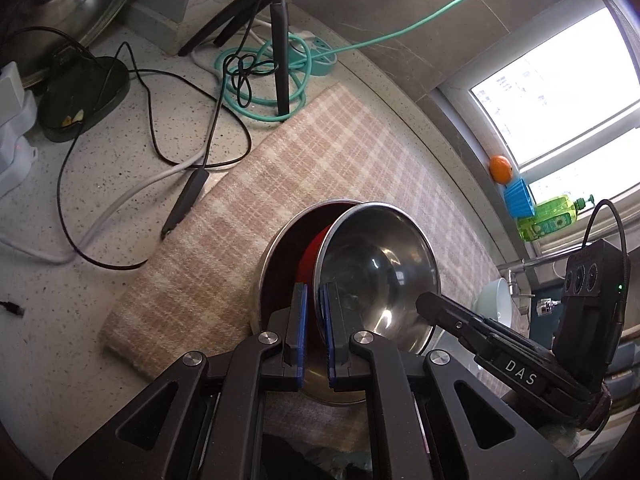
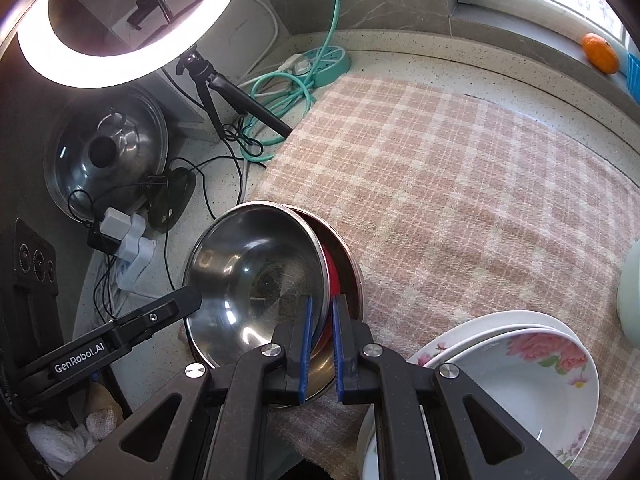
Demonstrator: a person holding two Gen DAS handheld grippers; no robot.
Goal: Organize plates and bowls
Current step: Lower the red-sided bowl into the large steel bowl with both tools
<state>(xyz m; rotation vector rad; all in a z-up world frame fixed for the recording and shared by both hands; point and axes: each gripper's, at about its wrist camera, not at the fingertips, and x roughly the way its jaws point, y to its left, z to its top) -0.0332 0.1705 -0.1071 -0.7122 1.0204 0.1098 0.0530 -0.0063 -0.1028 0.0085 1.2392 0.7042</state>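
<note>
A shiny steel bowl (image 1: 380,268) is tilted inside a wider steel bowl (image 1: 280,248) with a red bowl (image 1: 314,252) in it, on a plaid cloth (image 1: 304,152). My left gripper (image 1: 315,328) is shut on the tilted bowl's left rim. My right gripper (image 2: 321,336) is shut on its right rim (image 2: 316,264), with the red bowl (image 2: 332,272) behind. Each gripper shows in the other's view: the right one (image 1: 428,304), the left one (image 2: 192,296). Floral white plates (image 2: 516,364) are stacked at the right.
Cables (image 1: 160,128), a tripod (image 1: 280,40), a teal power strip (image 1: 320,56) and a pot lid (image 2: 108,152) crowd the counter's left. A ring light (image 2: 132,20) hangs above. An orange (image 2: 600,52) sits on the window sill. A pale bowl (image 2: 630,292) is at the right edge.
</note>
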